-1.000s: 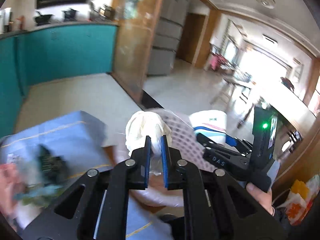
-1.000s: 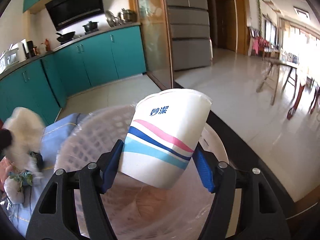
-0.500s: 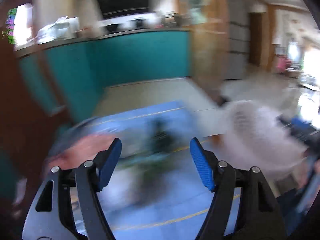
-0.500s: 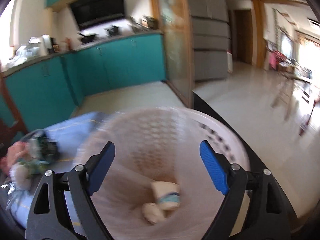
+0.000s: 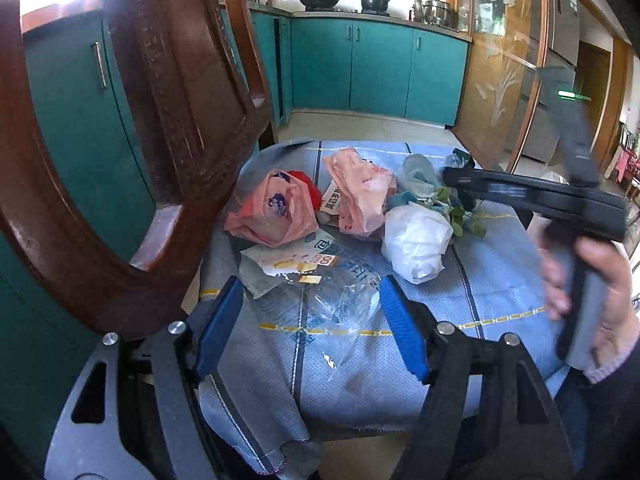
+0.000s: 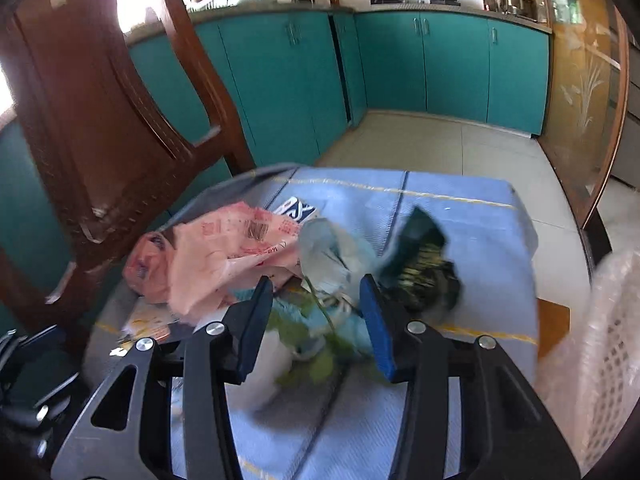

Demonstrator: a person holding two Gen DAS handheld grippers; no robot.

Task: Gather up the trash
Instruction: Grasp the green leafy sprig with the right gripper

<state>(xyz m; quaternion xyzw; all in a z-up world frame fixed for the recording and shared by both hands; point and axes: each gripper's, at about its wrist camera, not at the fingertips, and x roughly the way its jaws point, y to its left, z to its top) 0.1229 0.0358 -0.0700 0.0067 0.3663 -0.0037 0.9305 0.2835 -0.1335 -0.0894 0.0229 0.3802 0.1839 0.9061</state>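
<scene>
Much is left: pink bags (image 5: 276, 212), a white wad (image 5: 416, 240), clear film (image 5: 340, 304) and leafy scraps (image 6: 320, 320) lie on the blue cloth (image 5: 500, 280). Left gripper (image 5: 310, 328) gapes wide over the film, empty; right gripper (image 6: 316, 324) gapes around the scraps. Basket (image 6: 600, 340) stands far right

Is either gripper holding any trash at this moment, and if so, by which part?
Nothing is held. The left gripper is open above clear plastic film; the right gripper is open around the leafy blue-green wad, not clamping it.
</scene>
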